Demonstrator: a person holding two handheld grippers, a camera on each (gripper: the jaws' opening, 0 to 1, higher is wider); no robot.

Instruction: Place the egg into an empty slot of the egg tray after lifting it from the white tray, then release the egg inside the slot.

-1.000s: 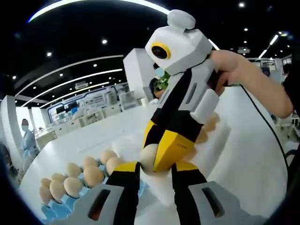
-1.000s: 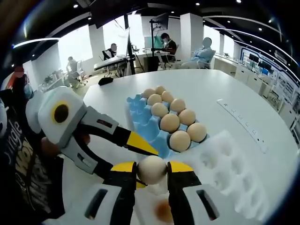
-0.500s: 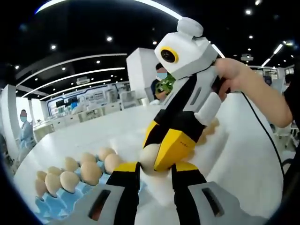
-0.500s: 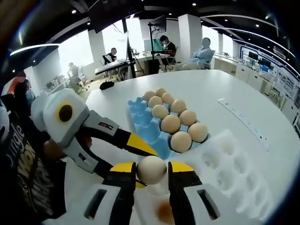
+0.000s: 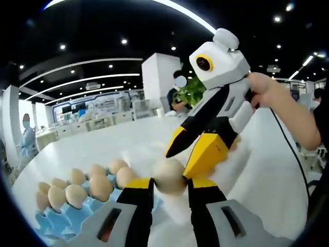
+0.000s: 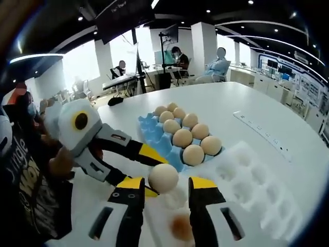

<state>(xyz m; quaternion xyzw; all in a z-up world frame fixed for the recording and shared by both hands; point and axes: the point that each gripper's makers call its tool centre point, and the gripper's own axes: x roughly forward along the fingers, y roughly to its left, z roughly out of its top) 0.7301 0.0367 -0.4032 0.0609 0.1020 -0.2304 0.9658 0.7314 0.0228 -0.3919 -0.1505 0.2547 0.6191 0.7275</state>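
Our left hand-held gripper (image 5: pixel 169 185) clamps the egg (image 5: pixel 168 176) at lower centre; the right hand-held gripper (image 6: pixel 165 186) gapes. A slack grip risks dropping it short of the egg tray (image 6: pixel 154 135).

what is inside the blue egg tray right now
Brown eggs fill its right-hand slots in the right gripper view; the blue egg tray has bare slots along its left side. The slot bottoms under the eggs are covered.

Both views sit low and close over the white bench (image 6: pixel 257 110), facing each other. They share the egg (image 5: pixel 168 176), the blue egg tray (image 6: pixel 154 135) and the white tray (image 6: pixel 252 180) from opposite sides.
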